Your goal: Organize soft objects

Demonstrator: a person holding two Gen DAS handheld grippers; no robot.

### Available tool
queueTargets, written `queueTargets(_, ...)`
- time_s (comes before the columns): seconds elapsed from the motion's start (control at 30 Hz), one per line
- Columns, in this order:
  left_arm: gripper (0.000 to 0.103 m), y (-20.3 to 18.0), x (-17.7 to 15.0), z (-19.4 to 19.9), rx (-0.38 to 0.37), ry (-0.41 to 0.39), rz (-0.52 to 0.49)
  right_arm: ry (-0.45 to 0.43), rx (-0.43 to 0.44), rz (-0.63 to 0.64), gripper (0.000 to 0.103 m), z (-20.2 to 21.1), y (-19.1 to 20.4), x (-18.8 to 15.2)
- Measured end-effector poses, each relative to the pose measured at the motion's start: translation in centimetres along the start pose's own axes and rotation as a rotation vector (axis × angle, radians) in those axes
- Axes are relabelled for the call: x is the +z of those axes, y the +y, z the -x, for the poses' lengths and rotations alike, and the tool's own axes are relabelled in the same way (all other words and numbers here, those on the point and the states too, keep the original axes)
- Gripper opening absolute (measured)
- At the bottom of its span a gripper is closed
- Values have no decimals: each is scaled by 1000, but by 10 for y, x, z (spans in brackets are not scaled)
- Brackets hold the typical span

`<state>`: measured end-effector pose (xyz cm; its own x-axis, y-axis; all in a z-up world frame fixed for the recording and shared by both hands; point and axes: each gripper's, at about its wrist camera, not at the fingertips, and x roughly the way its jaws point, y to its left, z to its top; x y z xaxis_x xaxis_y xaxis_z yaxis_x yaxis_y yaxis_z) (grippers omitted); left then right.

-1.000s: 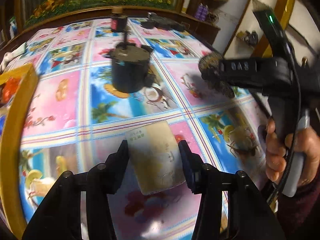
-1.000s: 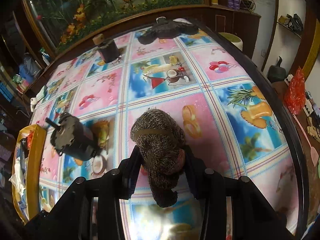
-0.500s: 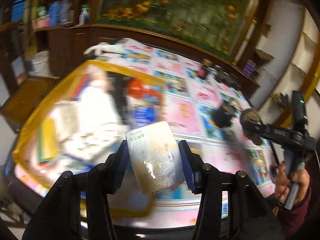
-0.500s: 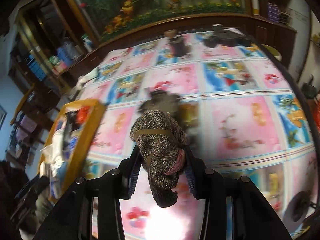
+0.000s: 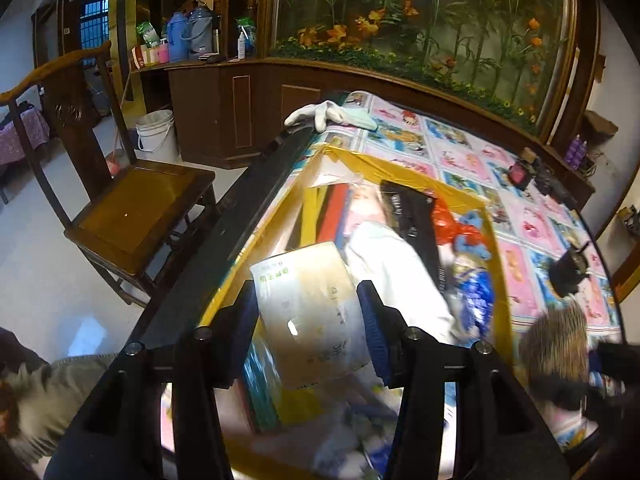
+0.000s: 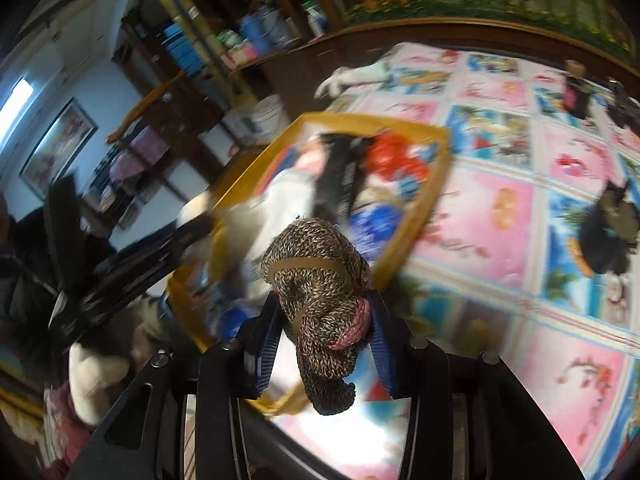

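Observation:
My left gripper (image 5: 306,312) is shut on a pale tissue pack (image 5: 310,312) and holds it above the yellow-rimmed box (image 5: 392,168), which is full of soft items. My right gripper (image 6: 324,320) is shut on a rolled brown knit sock bundle (image 6: 320,280) and holds it over the near right corner of the same box (image 6: 436,184). The bundle also shows blurred at the right in the left wrist view (image 5: 556,340).
The box sits at the left end of a table with a colourful patterned cloth (image 6: 520,208). A dark round object (image 6: 608,236) stands on the cloth to the right. White gloves (image 5: 320,114) lie at the far corner. A wooden chair (image 5: 136,208) stands left of the table.
Both grippers have swung left from the middle of the table to over the yellow-rimmed box, each still holding its item.

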<state>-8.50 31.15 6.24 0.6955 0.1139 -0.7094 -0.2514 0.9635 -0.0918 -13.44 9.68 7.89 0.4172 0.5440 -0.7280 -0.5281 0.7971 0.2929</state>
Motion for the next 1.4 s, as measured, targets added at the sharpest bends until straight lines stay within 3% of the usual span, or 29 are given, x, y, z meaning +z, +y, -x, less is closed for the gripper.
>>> queueTargets(0.13,48,-1,9,-22,31,3,-16,63,14,66,40,-28,28,-3)
queueTargets(0.47,49,0,12,-24,66,-64,-41,104,-97,194,40,-81,70,-8)
queueTargets(0.83,50,-3,13,-14,100,-127,-53,49,-171,266,43,-95,86,-16)
queueTargets(0.97,52,-5,14,-13,101,-128,-55,34,-194,279,47,-97,83,-21)
queueTargets(1.03,53,-6,14,-12,100,-127,-55,25,-189,279,53,-96,83,-24)
queueTargets(1.1,53,-8,13,-9,100,-131,-54,25,-165,280,66,-94,83,-25)
queueTargets(1.27,61,-12,13,1,108,-153,-53,-36,-171,321,76,-73,90,-31)
queueTargets(1.4,62,-12,13,25,124,-221,-12,-89,-173,330,78,-53,88,-37)
